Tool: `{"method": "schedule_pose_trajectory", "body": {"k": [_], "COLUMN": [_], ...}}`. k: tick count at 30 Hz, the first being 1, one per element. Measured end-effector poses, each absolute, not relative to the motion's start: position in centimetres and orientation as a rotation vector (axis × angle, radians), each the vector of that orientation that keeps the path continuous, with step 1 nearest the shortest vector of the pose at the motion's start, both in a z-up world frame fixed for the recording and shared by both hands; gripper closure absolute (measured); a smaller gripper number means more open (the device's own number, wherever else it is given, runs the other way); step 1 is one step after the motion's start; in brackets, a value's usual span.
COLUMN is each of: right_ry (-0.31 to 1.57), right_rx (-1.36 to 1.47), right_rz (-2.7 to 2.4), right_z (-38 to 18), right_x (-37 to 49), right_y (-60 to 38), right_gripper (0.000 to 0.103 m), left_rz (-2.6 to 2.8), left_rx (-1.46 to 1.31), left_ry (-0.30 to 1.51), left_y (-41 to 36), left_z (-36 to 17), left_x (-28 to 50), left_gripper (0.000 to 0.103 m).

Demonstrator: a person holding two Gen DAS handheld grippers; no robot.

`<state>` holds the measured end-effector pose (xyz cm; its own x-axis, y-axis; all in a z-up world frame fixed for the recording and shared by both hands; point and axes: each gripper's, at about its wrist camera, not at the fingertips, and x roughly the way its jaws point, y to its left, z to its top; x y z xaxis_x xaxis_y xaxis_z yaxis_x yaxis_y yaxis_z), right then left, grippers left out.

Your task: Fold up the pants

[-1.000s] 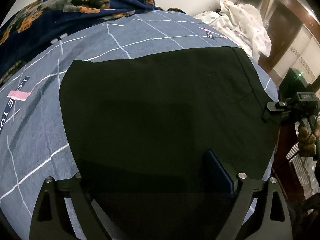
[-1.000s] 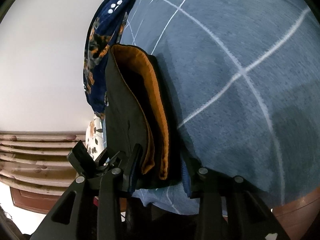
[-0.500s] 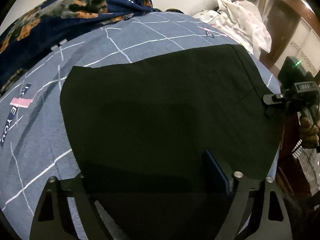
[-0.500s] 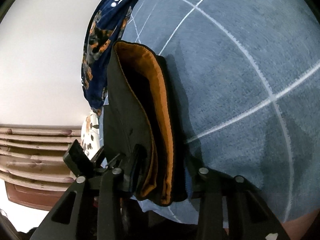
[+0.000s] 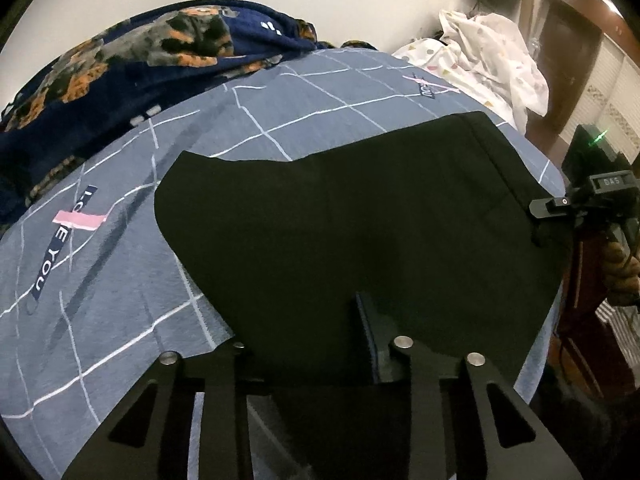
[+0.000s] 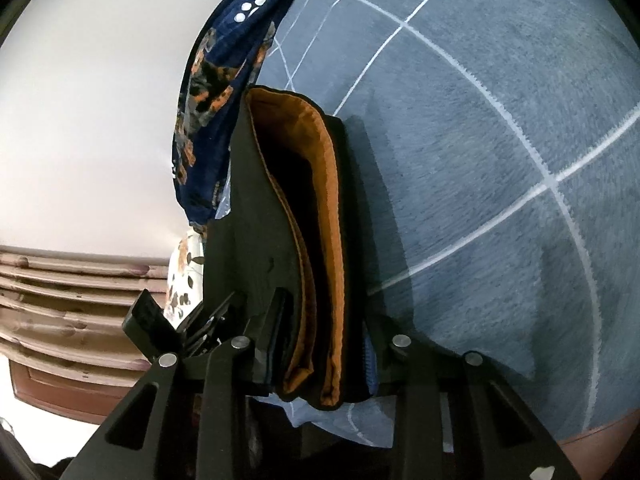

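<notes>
Black pants lie folded in a flat slab on the blue checked bedsheet. My left gripper is shut on the near edge of the pants. My right gripper is shut on the pants' layered end, where the orange lining shows between black layers. The right gripper also shows in the left wrist view at the pants' right edge, near the bed's corner.
A navy floral blanket is bunched along the far side of the bed by the white wall. White dotted bedding lies at the far right. A dark wooden door and furniture stand past the bed's right edge.
Both grippers keep their hold on the pants. The left view has pulled back and lifted a little. In the right view the held layers have shifted slightly right and nearer.
</notes>
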<state>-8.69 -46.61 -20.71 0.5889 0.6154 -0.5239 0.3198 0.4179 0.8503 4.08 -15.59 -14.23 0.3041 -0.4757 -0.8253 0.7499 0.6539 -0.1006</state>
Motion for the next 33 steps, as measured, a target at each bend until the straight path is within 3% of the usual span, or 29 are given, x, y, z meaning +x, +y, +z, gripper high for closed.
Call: {"method": "schedule_pose_trajectory", "body": {"k": [5,12,15,17,22,25,30,33], "right_ry": [0.949,0.956,0.971,0.975,0.986,0.989,0.993,0.997], "right_rx": [1.234,1.271,1.264,1.258,1.256,1.254,1.253,1.246], "right_rz": [0.257,0.251,0.242,0.245,0.260,0.273,0.286,0.283], "right_z": [-20.5,-21.4,-21.8,-21.8,-22.2,-22.2,-22.3,-22.3], "right_x": [-9.0,-9.4,-9.1,-9.0,-8.7,-8.7,-8.4,-8.3], "right_y": [-46.3,-45.8,-45.9,-46.0,-46.2,-46.3,-46.3,-46.3], "right_gripper": [0.073,0.074,0.074,0.074,0.074,0.074,0.074,0.075], "left_rz": [-0.831,-0.819,-0.832,-0.860,-0.975,-1.043,-1.090,-1.061], "left_rx": [0.292,0.170,0.102,0.060,0.007,0.001,0.034,0.020], "left_ry": [0.962,1.062,1.121,1.175,1.217,1.232,1.199,1.178], "left_y": [-14.5,-11.6,-10.7,-10.4,-10.7,-12.1,-14.5,-14.6], "left_z": [-13.1,-14.0,-15.1,-15.8,-16.6,-16.6,-16.6,-17.1], "left_x": [4.1,5.6,6.3,6.5,5.8,5.8,6.6,7.3], "left_gripper": [0.079,0.077,0.069,0.058,0.046,0.043,0.043,0.067]}}
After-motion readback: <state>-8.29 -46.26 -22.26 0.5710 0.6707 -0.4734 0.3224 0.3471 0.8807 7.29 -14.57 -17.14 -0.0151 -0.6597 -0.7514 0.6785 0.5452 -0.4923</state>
